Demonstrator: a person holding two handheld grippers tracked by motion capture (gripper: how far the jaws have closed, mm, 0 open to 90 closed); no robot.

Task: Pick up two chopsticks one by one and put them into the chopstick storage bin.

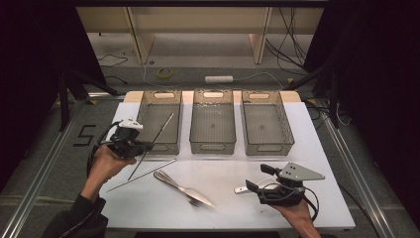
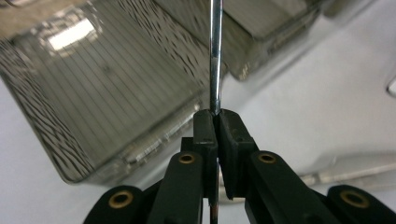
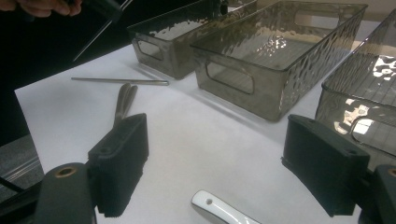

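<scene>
My left gripper (image 1: 147, 145) is lifted above the table's left side, at the front corner of the left bin (image 1: 159, 144). It is shut on a thin metal chopstick (image 1: 166, 124) that slants up over that bin. In the left gripper view the jaws (image 2: 215, 116) pinch the chopstick (image 2: 215, 56), which runs straight up past the bin (image 2: 107, 93). A second chopstick (image 1: 141, 174) lies flat on the white tabletop. My right gripper (image 1: 260, 178) rests at the front right, open, with nothing between its pads (image 3: 119, 163). A white handle (image 3: 219, 212) lies just below its jaws.
Three smoky clear bins stand in a row at the back: left, middle (image 1: 213, 144) and right (image 1: 266, 144). A fork and another piece of cutlery (image 1: 183, 187) lie together at the front centre. The white-handled utensil (image 1: 242, 189) lies by the right gripper.
</scene>
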